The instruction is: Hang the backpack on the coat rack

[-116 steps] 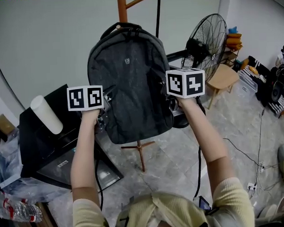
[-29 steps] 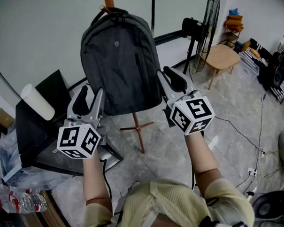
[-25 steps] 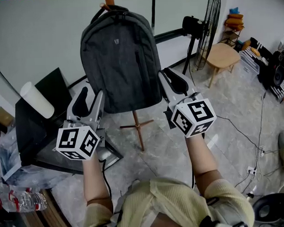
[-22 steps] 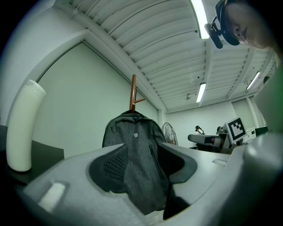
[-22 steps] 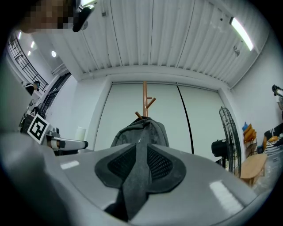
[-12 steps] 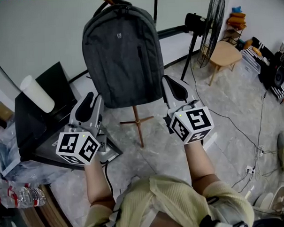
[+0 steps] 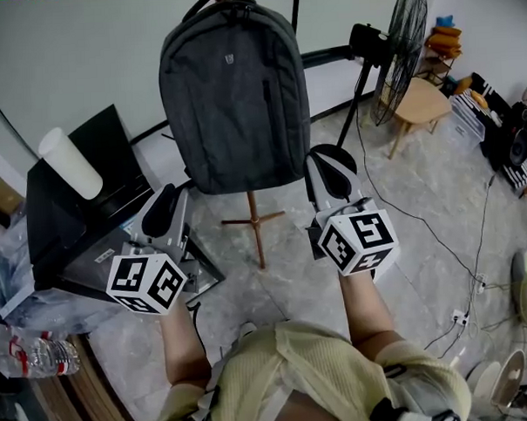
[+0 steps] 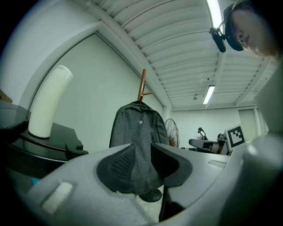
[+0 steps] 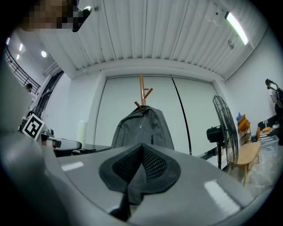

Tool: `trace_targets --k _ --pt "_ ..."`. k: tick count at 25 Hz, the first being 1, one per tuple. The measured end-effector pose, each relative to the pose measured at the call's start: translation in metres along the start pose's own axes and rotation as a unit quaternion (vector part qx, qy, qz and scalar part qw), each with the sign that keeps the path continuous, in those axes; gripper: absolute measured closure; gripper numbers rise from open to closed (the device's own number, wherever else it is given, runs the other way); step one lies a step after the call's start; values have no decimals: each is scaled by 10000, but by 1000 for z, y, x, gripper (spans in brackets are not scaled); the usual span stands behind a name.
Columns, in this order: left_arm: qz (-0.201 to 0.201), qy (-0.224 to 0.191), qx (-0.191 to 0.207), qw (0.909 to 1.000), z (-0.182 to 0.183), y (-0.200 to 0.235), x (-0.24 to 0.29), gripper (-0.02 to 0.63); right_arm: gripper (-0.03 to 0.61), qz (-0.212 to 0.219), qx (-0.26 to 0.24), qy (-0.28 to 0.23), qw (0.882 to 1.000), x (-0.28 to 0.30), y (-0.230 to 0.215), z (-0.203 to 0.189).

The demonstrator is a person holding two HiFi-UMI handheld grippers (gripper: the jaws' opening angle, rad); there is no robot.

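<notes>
one backpack (image 7: 232,93), one coat rack (image 7: 257,240), two claws (image 7: 161,210) (image 7: 330,166)

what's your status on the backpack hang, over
Left gripper just closed, empty; right gripper shut, empty. Backpack hangs on the coat rack, free of both. Nothing in the way.

A cluttered workroom or lab space, shown by a pedestal fan (image 7: 405,55), loose cables (image 7: 430,242) trailing over the tiled floor (image 7: 284,283), ceiling strip lights (image 8: 208,94) and stacked black equipment (image 7: 72,214).
</notes>
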State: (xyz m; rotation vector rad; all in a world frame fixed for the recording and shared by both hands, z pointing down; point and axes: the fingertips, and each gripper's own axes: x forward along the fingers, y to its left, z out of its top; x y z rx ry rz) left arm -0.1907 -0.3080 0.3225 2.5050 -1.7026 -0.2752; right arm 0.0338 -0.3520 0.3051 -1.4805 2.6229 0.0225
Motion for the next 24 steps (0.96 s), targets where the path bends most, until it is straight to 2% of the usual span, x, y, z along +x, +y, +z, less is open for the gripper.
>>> trace_targets --k 10,24 --pt "-51 234 -173 9996 -18 -7 -4 512 575 33 192 145 9997 -7 -2 -10" --pt "27 410 -92 9991 -18 -9 -17 512 575 23 341 112 9994 -17 -14 -7"
